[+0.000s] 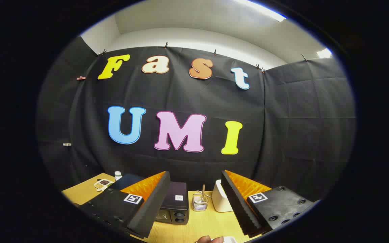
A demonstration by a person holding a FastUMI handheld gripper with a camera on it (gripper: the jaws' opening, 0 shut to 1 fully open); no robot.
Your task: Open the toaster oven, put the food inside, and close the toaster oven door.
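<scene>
Beyond my fingers stretches the wooden table (pixel 201 222), pale and plain, running back to the dark cloth wall of the booth. I see my claw (pixel 194 202) held high above it, tilted up, with its two fingers spread wide apart and nothing between them, so it is released and gripping no object. Next in size is the toaster oven (pixel 176 206), a dark box sitting on the table just ahead of my left finger, which covers part of its left side; its two round knobs face me on the front, and I cannot tell from here whether its door is open or closed. Just inside my right finger stands a white appliance (pixel 219 199), upright on the table, partly hidden by that finger. Between the oven and the white appliance, in the open gap ahead of my fingers, sits a small wire basket (pixel 199 203) with a wooden stick rising out of it. Off beyond my left finger, well apart from the oven, lies a small tray (pixel 103 184) holding something dark, and just beside it a little white bottle (pixel 118 175). Nearest to me, below the gap, a fingertip of a hand (pixel 209 239) touches something white, too cropped to identify.
</scene>
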